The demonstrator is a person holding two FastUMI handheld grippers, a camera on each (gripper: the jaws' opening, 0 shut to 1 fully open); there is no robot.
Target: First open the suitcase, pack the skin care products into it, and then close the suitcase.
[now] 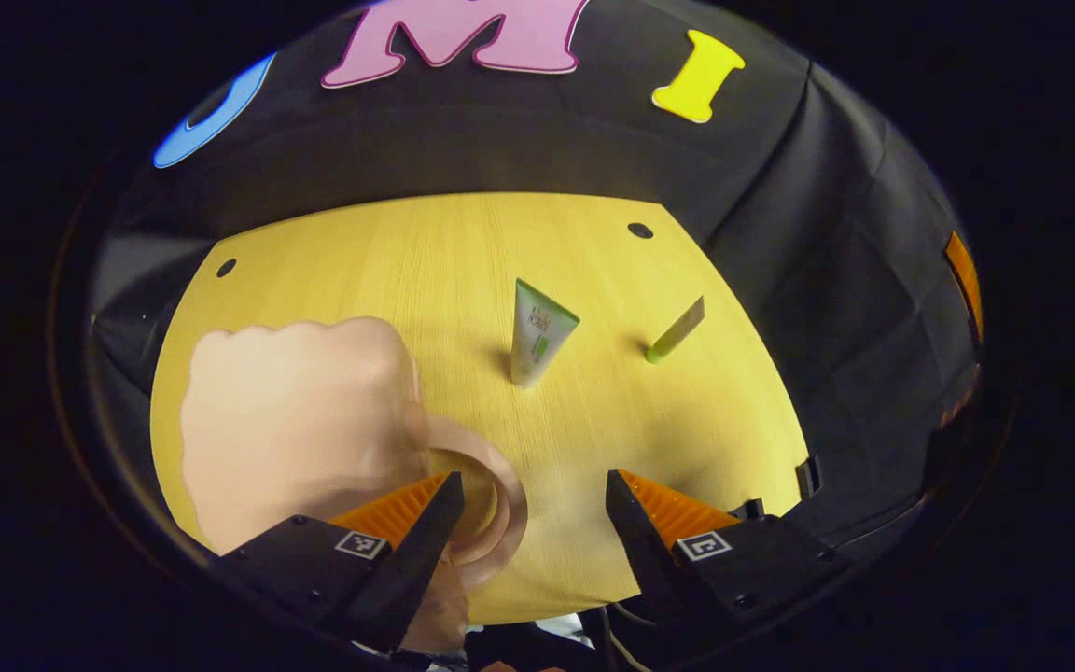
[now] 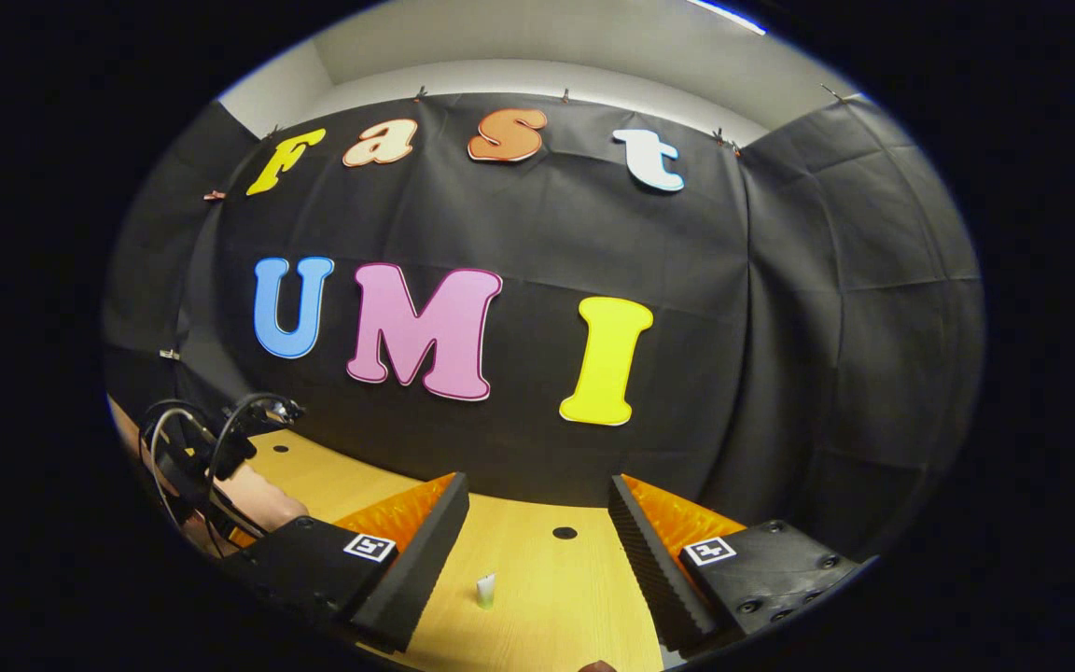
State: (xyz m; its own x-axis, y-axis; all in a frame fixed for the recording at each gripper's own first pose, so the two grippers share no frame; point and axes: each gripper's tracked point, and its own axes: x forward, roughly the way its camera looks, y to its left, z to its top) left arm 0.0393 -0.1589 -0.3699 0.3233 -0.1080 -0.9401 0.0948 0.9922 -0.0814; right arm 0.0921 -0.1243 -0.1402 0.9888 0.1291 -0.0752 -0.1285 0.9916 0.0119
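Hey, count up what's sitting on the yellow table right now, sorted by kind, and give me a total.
Pink suitcases: 1, the suitcase at the left of the left gripper view.
Skin care tubes standing on their caps: 2, the white-and-green tube and the slim green tube.
Total: 3 things on the table.

Print on the tube (image 1: pixel 537 334) is unreadable.

In the left gripper view the pale pink rounded suitcase (image 1: pixel 304 429) is partly covered by one finger of the left gripper (image 1: pixel 533 523) and cut off at the lower rim. In the right gripper view the small white upright tube (image 2: pixel 486 590) is too small to make out
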